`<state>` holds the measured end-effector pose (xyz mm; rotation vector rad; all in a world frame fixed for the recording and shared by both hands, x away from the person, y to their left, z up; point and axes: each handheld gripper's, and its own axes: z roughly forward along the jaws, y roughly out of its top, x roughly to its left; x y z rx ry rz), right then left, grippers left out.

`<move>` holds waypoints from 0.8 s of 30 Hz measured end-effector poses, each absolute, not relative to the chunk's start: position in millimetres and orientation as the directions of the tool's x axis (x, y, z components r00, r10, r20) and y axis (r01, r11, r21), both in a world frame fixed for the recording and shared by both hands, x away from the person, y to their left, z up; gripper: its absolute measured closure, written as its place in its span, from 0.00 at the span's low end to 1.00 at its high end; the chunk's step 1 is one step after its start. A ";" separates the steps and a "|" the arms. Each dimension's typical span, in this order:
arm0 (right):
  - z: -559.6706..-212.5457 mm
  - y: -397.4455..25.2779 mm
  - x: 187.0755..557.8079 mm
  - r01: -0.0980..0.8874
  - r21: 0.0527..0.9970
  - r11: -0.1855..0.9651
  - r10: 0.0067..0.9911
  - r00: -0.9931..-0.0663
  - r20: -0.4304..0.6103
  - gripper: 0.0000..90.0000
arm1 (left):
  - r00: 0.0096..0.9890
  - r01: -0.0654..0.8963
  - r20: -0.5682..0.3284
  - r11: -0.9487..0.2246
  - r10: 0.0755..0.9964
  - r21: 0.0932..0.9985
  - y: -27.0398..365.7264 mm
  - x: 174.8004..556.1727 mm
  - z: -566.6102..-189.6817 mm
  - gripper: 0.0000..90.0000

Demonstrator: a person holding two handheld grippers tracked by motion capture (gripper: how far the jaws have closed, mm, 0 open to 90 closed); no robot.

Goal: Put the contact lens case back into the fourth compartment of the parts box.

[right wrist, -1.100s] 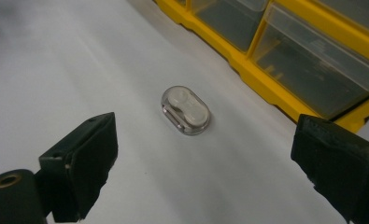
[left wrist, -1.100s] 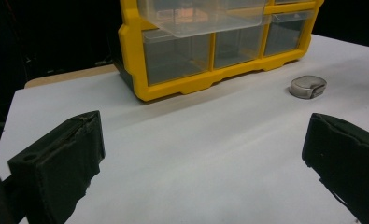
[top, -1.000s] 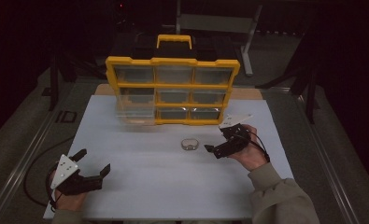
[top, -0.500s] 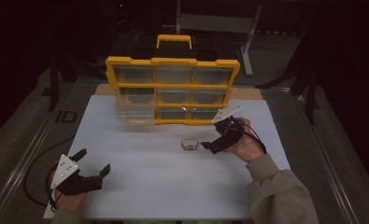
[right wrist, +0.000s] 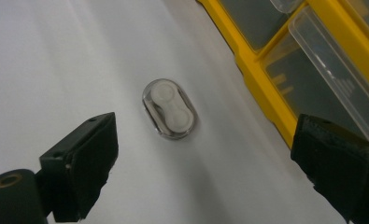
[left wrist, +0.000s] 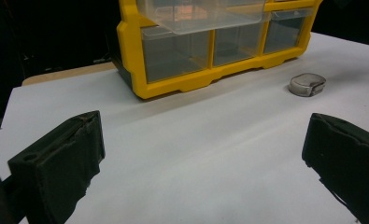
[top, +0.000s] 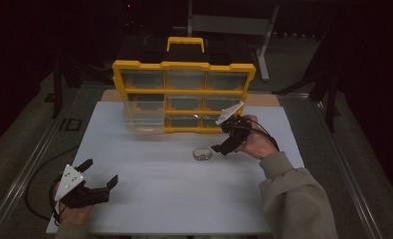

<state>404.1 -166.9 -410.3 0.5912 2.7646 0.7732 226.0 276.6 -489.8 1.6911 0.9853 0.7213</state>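
My right gripper (top: 223,141) hung nearer the small oval case (right wrist: 169,108), jaws spread wide and pinching nothing. In the right gripper view the case lay flat on the worktop (top: 184,199) ahead of the jaws and left of their midline, its long axis slanting across the gap, with the yellow organizer (right wrist: 266,100) beyond the right jaw. My left gripper (top: 98,180) sat well apart from it, jaws also spread and empty, the case far ahead toward its right jaw.
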 end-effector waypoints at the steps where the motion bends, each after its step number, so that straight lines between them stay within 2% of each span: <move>1: -410.6 -164.7 405.8 0.312 0.523 0.793 0.421 -0.901 -0.101 0.08 | 0.489 0.271 0.007 -0.159 0.872 0.949 276.8 226.0 -489.8 0.00; 11: -422.9 -148.7 424.5 0.291 0.467 0.835 0.378 -0.920 -0.103 0.09 | 0.491 0.269 0.004 -0.156 0.871 0.950 277.5 226.0 -489.8 0.00; 24: -445.0 -136.4 438.4 0.282 0.447 0.849 0.357 -0.930 -0.091 0.09 | 0.494 0.269 0.006 -0.159 0.870 0.950 277.6 226.4 -489.9 0.00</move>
